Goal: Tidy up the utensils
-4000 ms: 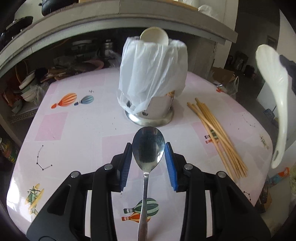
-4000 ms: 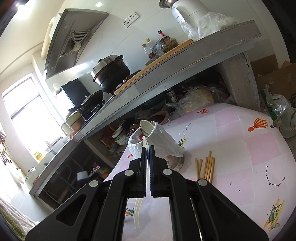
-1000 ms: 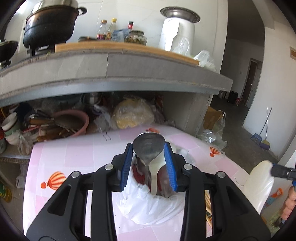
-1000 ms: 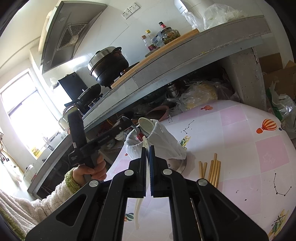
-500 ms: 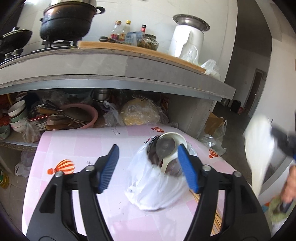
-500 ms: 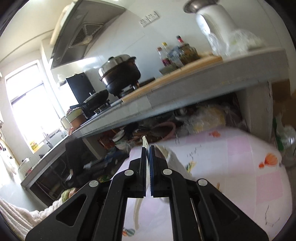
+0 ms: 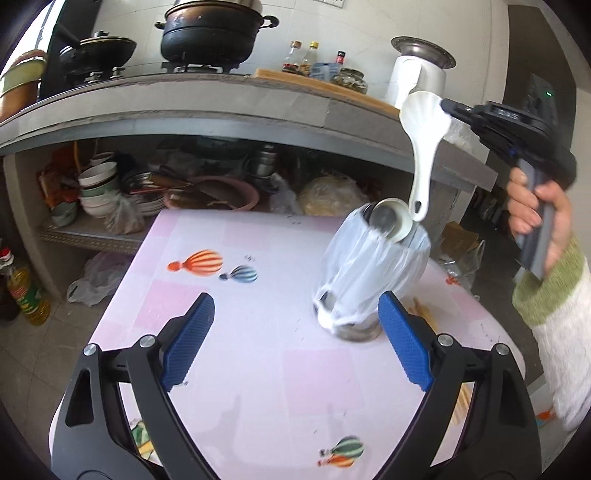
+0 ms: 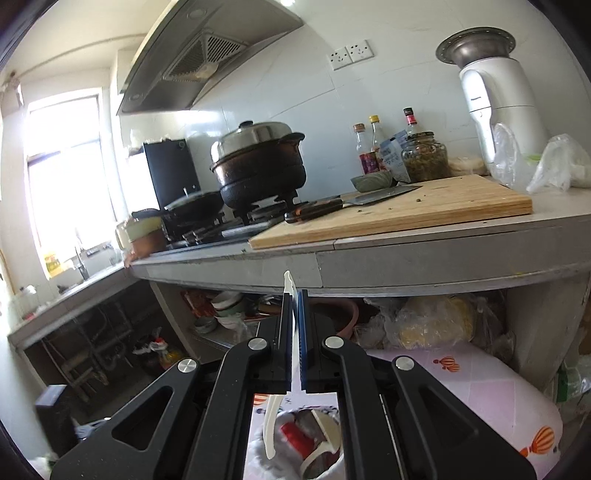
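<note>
Lowering the white rice paddle (image 7: 424, 147) handle-first into the bagged metal utensil holder (image 7: 365, 273) is the step in hand: the right tool (image 7: 445, 107) is clamped flat on the paddle's head, its handle tip hanging just at the holder's rim, 1 o'clock of the ladle (image 7: 389, 219) already inside. Bring it nearer vertical so the tip clears the ladle bowl, and release only once the handle is well inside. Left tool (image 7: 295, 343) is empty, jaws opening wide, hanging over the surface (image 7: 266, 387); chopsticks (image 7: 424, 314) lie at the holder's 4 o'clock.

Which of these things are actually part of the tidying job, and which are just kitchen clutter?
Part of the job:
white spoon in the right tongs
bag-wrapped utensil holder
chopsticks
left tongs, opening, empty

Just lying about:
black pot
cutting board
knife
bowls
</note>
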Tool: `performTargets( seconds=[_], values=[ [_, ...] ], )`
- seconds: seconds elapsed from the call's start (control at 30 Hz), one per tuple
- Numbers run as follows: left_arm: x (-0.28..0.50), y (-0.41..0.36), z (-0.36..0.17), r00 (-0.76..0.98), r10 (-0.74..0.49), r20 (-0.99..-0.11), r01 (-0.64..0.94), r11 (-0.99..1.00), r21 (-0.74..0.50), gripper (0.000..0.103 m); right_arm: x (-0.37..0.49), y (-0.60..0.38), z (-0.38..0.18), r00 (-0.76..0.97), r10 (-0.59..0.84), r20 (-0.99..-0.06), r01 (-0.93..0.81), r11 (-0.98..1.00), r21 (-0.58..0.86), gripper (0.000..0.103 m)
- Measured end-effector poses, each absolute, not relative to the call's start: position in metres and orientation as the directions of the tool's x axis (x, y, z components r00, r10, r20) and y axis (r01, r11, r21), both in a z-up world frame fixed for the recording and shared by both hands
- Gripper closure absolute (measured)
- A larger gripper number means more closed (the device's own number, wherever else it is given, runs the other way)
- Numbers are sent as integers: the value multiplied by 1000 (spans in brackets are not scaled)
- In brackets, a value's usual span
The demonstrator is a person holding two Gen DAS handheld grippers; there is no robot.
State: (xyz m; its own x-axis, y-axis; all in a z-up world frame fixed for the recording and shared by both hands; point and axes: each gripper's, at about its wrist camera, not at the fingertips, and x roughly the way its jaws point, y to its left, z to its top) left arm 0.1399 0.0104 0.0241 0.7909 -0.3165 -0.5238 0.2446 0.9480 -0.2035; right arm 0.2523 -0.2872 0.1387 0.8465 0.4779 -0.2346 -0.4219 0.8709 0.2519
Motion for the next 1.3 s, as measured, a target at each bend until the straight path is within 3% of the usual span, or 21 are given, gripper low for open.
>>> performTargets(
  seconds=[0.5,0.57,0.63,0.67,0.97,1.03,1.3],
  values=[
    [117,28,1,778,-283,-562,192,957,-215,15,272,-249,65,780,484,-396,-457,874,168,99],
    [115,23,2,776,-291,-560,208,956,-208,15,270,-252,65,773,493,-401,-461,869,180,97],
    [113,17,3,775,-299,-557,224,954,-200,15,267,-255,67,769,497,-402,-459,867,194,86],
    [112,14,3,773,-305,-557,234,952,-197,14,264,-258,68,773,497,-395,-457,867,197,85],
    [105,-12,0,748,-344,-567,285,939,-193,14,247,-279,86,777,525,-347,-453,849,272,83],
    [103,-18,-2,741,-351,-573,298,936,-188,14,238,-288,87,785,518,-341,-432,851,298,69],
    [104,-58,-18,655,-436,-617,412,891,-192,14,157,-359,43,817,422,-392,-267,881,390,69]
  ],
)
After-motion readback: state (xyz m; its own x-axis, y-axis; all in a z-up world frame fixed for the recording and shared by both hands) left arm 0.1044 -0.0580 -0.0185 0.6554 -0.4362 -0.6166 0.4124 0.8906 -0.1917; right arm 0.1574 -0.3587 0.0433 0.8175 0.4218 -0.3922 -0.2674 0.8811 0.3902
